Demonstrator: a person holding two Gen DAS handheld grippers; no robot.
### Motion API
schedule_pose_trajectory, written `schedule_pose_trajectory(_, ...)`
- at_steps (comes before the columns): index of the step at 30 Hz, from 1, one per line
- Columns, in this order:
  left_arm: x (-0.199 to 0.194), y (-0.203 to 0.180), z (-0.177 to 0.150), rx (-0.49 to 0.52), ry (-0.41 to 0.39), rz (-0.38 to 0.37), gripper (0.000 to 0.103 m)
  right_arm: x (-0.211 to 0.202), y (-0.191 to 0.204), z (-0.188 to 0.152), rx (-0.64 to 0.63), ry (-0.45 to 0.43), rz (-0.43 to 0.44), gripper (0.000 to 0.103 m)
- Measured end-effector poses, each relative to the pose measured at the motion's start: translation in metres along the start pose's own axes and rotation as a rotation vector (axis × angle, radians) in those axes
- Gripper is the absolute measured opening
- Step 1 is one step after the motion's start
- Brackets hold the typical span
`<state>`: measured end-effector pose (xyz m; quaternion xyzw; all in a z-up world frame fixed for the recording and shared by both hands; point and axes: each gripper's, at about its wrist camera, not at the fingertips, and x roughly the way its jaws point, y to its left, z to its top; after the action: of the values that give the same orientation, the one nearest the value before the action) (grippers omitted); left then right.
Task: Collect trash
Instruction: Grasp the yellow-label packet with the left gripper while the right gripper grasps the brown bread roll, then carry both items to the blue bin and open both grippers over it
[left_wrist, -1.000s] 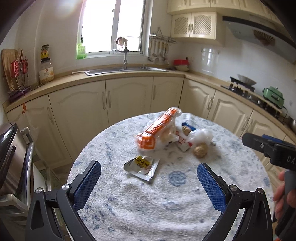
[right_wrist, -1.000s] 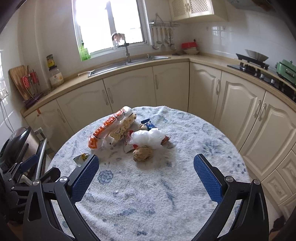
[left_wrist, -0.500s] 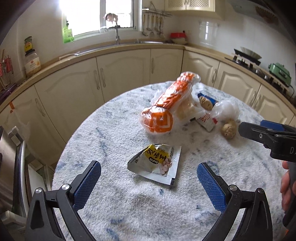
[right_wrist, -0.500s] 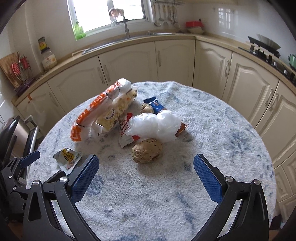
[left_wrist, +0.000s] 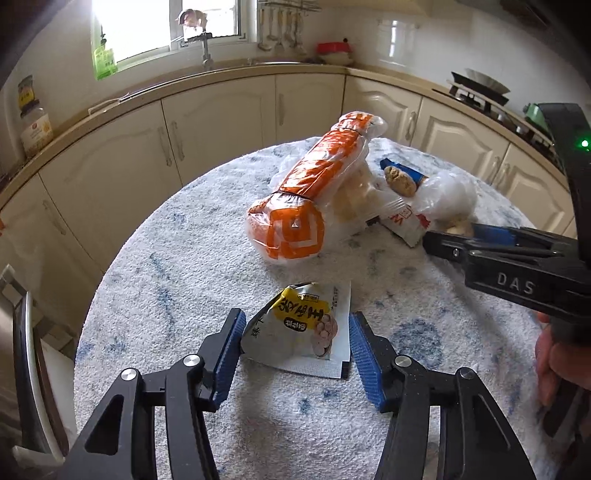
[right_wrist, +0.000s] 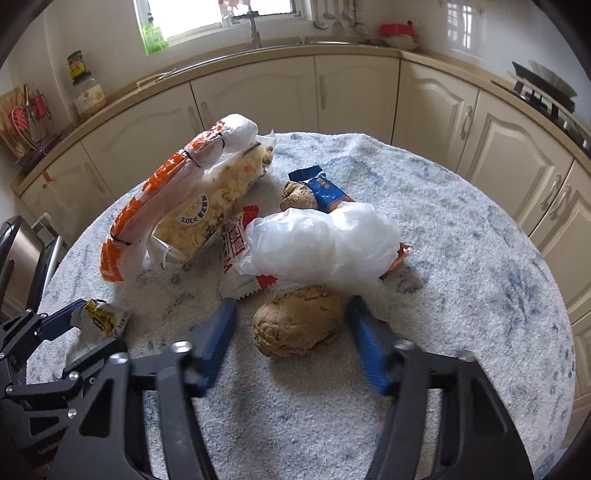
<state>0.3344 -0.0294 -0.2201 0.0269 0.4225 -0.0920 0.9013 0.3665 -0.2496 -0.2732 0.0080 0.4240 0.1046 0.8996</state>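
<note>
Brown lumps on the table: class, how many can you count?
2. One lump lies nearest, between the right gripper's closing fingers, not yet pressed. The other lump sits further back, beside the blue wrapper. The white bag may hide more.

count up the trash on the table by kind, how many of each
snack wrappers: 3 (yellow packet, red and white wrapper, blue wrapper)
plastic bags: 2 (orange bag, white bag)
brown lumps: 2 (big brown lump, small brown lump)
total: 7
</note>
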Motion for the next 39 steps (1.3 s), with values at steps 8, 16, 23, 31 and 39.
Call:
schedule_pose_trajectory(8, -0.004, 0.012, -0.01, -0.063, -0.009, -0.077, 0.029, -0.013, -0.004, -0.013, -0.001, -0.007, 0.04, 0.045)
schedule_pose_trajectory(16, -0.017, 0.003, -0.023, -0.063, -0.011, -0.109, 0.009, -0.035, -0.022, -0.032, 0.036, -0.022, 0.064, 0.045)
schedule_pose_trajectory(23, -0.037, -0.013, -0.029, -0.07, -0.042, -0.122, 0.006, -0.059, -0.038, -0.043, 0.062, -0.052, 0.067, 0.045)
schedule_pose_trajectory(31, -0.059, -0.034, -0.04, -0.047, -0.07, -0.141, 0.005, -0.088, -0.052, -0.059, 0.091, -0.092, 0.08, 0.045)
schedule_pose_trajectory(39, -0.093, -0.058, -0.047, -0.016, -0.112, -0.171, 0.005, -0.128, -0.073, -0.079, 0.121, -0.144, 0.068, 0.045)
